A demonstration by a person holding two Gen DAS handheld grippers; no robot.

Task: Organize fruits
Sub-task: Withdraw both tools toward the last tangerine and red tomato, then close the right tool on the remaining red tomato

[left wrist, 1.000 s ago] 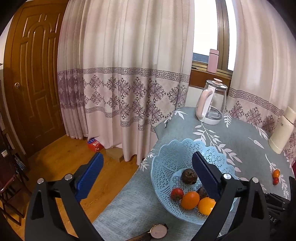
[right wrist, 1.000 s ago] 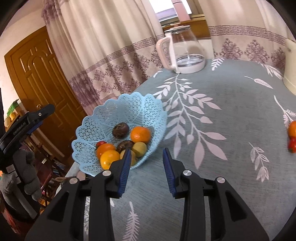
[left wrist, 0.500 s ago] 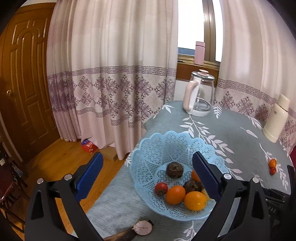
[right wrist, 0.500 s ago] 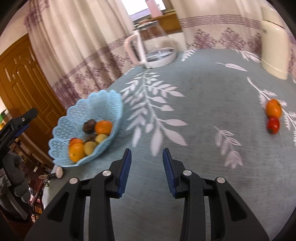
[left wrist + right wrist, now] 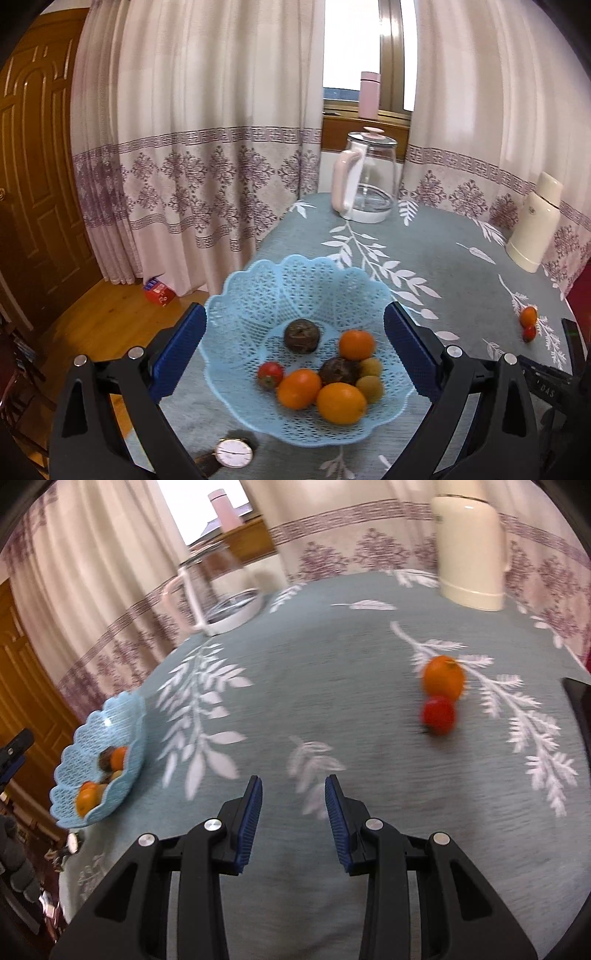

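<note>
We hold the left gripper [image 5: 293, 349] wide open over the blue basket [image 5: 258, 291]; our right gripper [image 5: 293, 821], parted and empty, faces the loose orange [image 5: 443, 676] and tomato [image 5: 438, 715].

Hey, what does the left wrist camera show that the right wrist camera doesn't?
Only the left wrist view shows the red fruit inside the basket, the red box on the floor, and the left tongs, open around the basket.

Only the right wrist view shows the right tongs, open and empty above the cloth.

Both show the blue basket with its oranges, the loose orange touching the loose red fruit on the tablecloth, the glass kettle, the cream flask, the pink bottle on the sill and a wristwatch.
</note>
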